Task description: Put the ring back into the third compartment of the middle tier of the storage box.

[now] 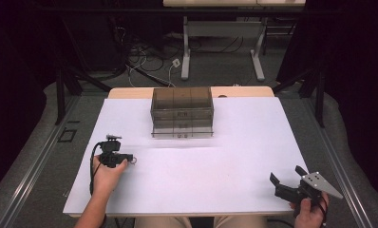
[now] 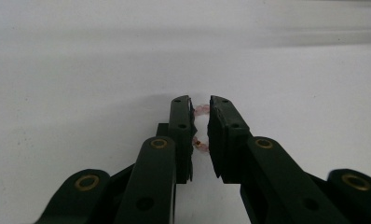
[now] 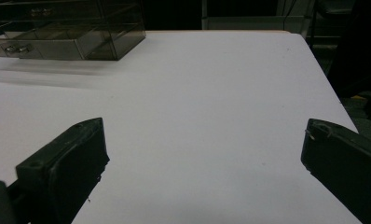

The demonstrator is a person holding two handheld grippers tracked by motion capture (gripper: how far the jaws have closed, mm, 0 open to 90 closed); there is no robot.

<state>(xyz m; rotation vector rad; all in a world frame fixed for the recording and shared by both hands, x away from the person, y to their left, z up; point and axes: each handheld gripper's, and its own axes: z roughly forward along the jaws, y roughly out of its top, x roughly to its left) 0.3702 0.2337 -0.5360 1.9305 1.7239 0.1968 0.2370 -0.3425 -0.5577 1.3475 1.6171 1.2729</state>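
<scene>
In the left-centre of the high view, the left tool (image 1: 130,158) lies low over the white counter (image 1: 215,175), and in the left gripper view its jaws stand nearly together around a small pinkish beaded ring (image 2: 201,127) at the middle of the frame, the pads (image 2: 189,122) looking to touch its sides. At the lower right of the high view the right tool (image 1: 288,178) rests with its jaws wide apart, nothing between them. A smoky clear drawer box (image 1: 181,111) stands at the upper centre of the counter, well apart from both.

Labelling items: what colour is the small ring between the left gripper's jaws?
Pale pink ring; left gripper view.
</scene>
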